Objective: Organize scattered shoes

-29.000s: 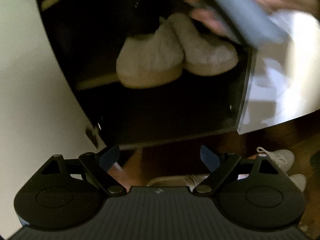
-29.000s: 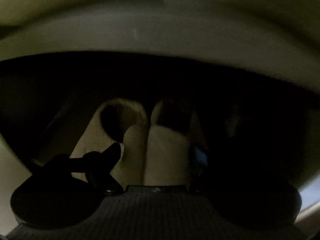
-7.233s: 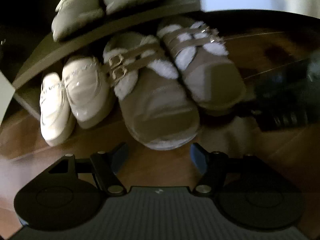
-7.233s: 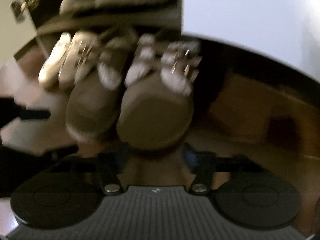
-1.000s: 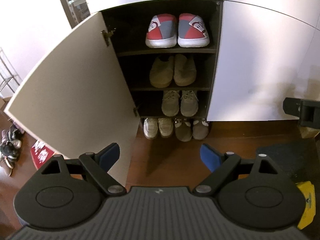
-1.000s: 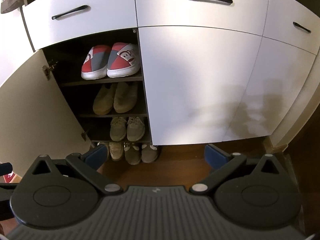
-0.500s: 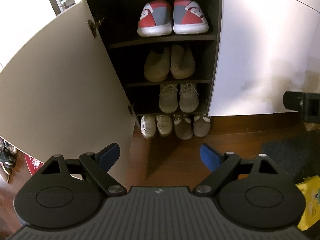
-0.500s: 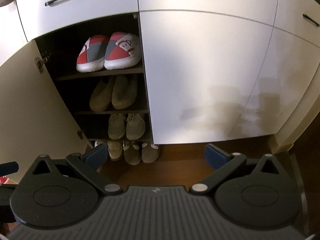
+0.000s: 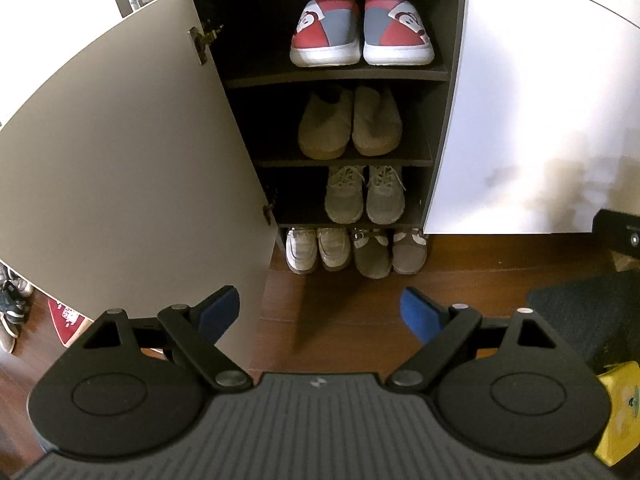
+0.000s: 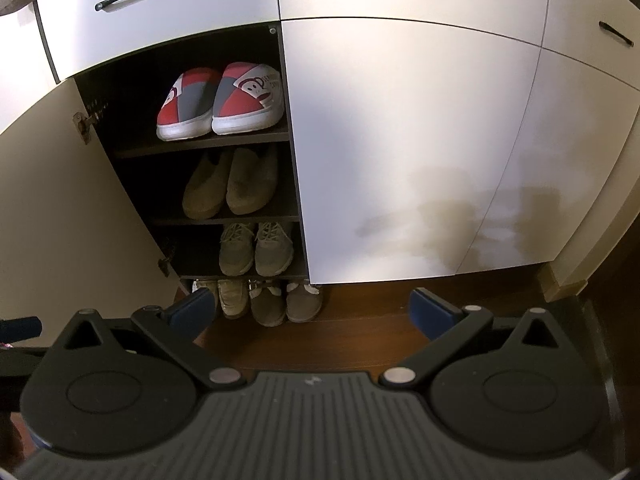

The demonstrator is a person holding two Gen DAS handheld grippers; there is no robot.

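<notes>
1. My left gripper (image 9: pixel 320 314), black with blue pads, hangs above the dark brown wooden floor (image 9: pixel 344 320); its jaws are spread wide with nothing between them.
2. My right gripper (image 10: pixel 314 312), same build, is likewise wide apart and empty.
3. Just past the pads, on the floor at the foot of the white cabinet (image 10: pixel 400 140): cream loafers (image 9: pixel 318 249) on the left, touching taupe fur-lined buckled slippers (image 9: pixel 390 254) on the right. Toes point towards me.
4. The cabinet's left door (image 9: pixel 120 180) stands swung wide.
5. Lowest shelf: grey lace-up sneakers (image 9: pixel 365 194), side by side.
6. Middle shelf: tan plush slippers (image 9: pixel 350 124), paired, touching.
7. Top shelf: red-and-grey slip-ons with a monkey face and white soles (image 9: pixel 362 32).
8. Far left on the floor, behind the door: dark sneakers (image 9: pixel 12 304) and a red mat (image 9: pixel 66 320).
</notes>
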